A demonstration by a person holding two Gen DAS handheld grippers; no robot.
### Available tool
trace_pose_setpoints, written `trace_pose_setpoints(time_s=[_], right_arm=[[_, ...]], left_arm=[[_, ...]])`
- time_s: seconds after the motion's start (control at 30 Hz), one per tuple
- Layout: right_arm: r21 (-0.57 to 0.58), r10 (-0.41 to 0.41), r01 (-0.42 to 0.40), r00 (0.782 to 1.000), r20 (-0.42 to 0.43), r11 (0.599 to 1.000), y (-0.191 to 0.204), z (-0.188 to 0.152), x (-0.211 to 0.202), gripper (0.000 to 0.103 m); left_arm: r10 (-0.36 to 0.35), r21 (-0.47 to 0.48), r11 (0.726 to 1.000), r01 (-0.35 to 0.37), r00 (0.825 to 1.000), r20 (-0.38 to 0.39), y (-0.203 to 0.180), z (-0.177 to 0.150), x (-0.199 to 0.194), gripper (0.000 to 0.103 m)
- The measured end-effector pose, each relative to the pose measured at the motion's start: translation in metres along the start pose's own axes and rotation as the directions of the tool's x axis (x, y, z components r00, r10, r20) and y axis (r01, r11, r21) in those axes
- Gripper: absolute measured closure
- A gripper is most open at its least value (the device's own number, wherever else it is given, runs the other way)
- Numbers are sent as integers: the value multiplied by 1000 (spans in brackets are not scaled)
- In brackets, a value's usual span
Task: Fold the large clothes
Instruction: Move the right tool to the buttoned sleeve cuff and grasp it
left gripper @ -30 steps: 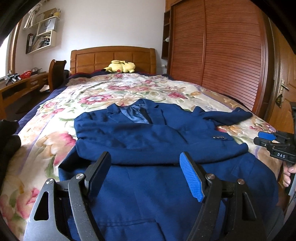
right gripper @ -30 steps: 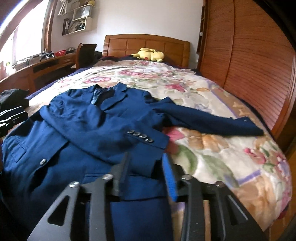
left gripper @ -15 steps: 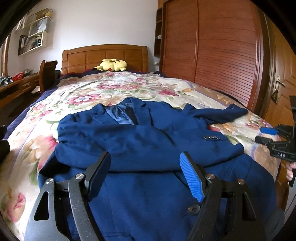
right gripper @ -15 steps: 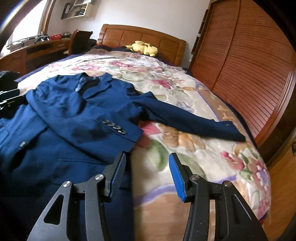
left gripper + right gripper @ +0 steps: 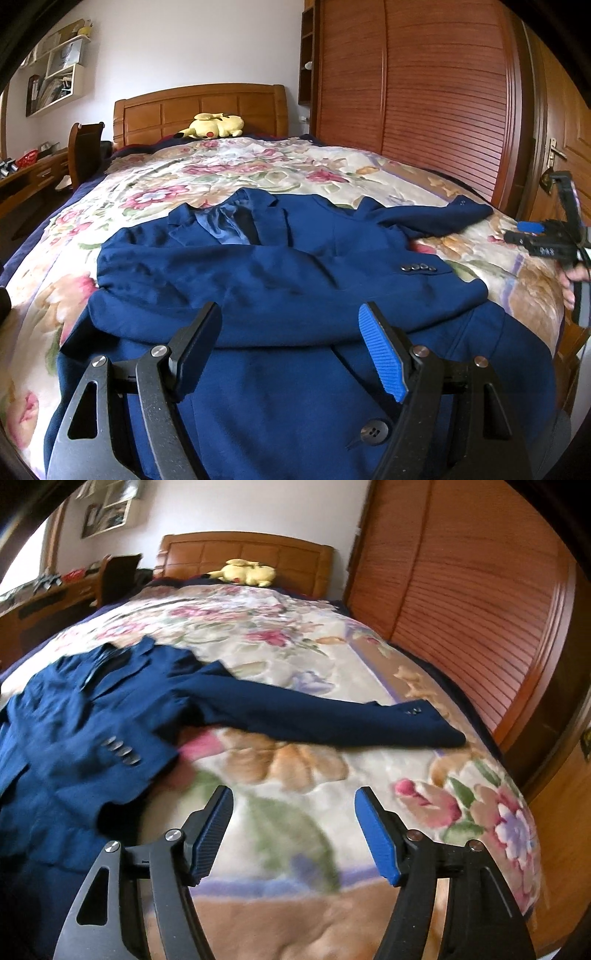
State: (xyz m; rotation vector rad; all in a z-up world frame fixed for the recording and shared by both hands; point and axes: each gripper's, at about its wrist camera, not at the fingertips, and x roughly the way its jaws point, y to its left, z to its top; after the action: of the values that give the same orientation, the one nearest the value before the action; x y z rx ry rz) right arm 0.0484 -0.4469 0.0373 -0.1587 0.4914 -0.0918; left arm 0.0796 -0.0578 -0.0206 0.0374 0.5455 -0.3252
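Right wrist view: the right claw [image 5: 293, 825] is opening, empty, over the floral quilted bed [image 5: 295, 782], facing the navy wool blazer's [image 5: 92, 716] outstretched sleeve [image 5: 332, 720]. Best bet: pinch near the cuff and sweep it across the chest. The left claw [image 5: 290, 341] is hovering released above the blazer's front.

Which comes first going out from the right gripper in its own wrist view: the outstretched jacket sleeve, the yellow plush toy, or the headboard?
From the right gripper, jaws opening with nothing between them:
1. Outstretched jacket sleeve, lying across the bedspread just ahead.
2. Yellow plush toy, at the bed's far end.
3. Headboard, right behind the toy.
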Motion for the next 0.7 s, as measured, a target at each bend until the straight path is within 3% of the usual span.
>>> trace_pose_setpoints(time_s=[0.4,0.7], right_arm=[[78,-92,96,994,-53,992,-62,30,86,33],[216,-109,126,990,-88,968,-98,49,140,33]], left_arm=[[-3,13,1000,3,1000,-21,-6,2,11,26],[-14,12,1000,14,999,-29,-7,3,16,26]])
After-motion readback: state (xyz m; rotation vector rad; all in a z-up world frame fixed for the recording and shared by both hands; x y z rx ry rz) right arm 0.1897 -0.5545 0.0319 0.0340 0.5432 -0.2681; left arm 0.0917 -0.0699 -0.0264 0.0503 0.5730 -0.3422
